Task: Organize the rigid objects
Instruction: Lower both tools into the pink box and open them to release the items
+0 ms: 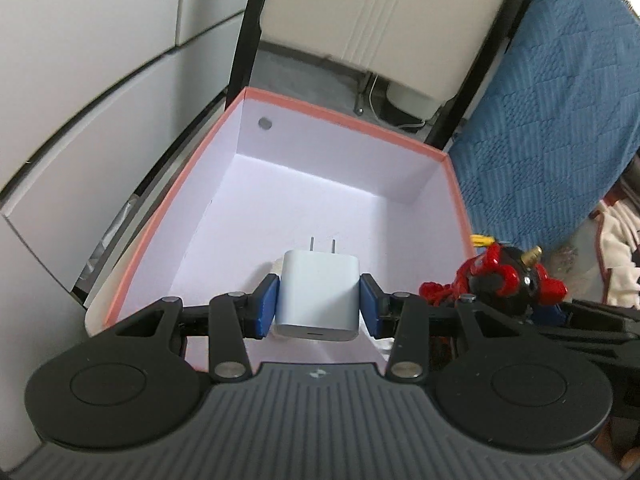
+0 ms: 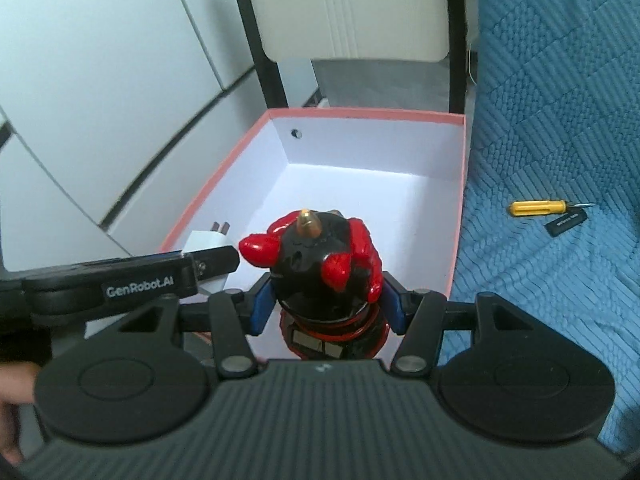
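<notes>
My left gripper (image 1: 319,299) is shut on a white wall charger (image 1: 318,292), prongs pointing forward, held over the near end of a pink-rimmed box (image 1: 344,118) with a white inside. My right gripper (image 2: 325,304) is shut on a black and red toy figure (image 2: 320,264) with a gold horn, also held over the near end of the box (image 2: 364,113). The figure shows at the right of the left wrist view (image 1: 500,276). The left gripper with the charger (image 2: 204,242) shows at the left of the right wrist view.
A yellow screwdriver (image 2: 536,208) and a small black stick (image 2: 566,222) lie on the blue quilted cover (image 2: 552,140) to the right of the box. A chair (image 2: 348,8) with a black frame stands behind the box. White cabinet panels (image 2: 100,60) are at the left.
</notes>
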`<state>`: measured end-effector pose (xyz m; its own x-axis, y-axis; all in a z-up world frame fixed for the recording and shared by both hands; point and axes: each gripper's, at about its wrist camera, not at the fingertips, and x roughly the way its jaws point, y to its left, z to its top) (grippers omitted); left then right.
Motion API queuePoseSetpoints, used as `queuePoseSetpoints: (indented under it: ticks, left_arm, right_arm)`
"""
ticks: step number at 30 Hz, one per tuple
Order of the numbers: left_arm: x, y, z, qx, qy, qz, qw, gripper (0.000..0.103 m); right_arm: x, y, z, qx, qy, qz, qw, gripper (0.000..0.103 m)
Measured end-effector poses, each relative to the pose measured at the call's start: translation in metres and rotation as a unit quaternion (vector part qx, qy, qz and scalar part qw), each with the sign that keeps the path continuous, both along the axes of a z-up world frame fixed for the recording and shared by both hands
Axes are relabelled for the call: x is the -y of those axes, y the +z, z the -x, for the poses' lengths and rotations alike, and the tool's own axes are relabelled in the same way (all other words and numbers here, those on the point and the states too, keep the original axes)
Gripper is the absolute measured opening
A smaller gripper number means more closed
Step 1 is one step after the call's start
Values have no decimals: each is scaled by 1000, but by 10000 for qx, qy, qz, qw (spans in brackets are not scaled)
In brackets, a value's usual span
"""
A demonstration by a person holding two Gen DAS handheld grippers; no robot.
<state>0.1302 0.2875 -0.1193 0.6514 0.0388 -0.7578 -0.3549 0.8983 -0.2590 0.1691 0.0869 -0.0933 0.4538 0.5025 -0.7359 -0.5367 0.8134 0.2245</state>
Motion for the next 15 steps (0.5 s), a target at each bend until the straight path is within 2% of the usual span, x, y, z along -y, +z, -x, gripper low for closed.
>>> queuePoseSetpoints:
  ticks: [7,15]
  left_arm:
    - [-26,-41,-33,-309,17,143,9994,49]
    - [-42,-70,-50,-481,26,313,9983,49]
  right_arm:
    - [-29,-33,-35,-214,3,308,9993,58]
    - [-49,-64,-60,-410,46,518,9978,58]
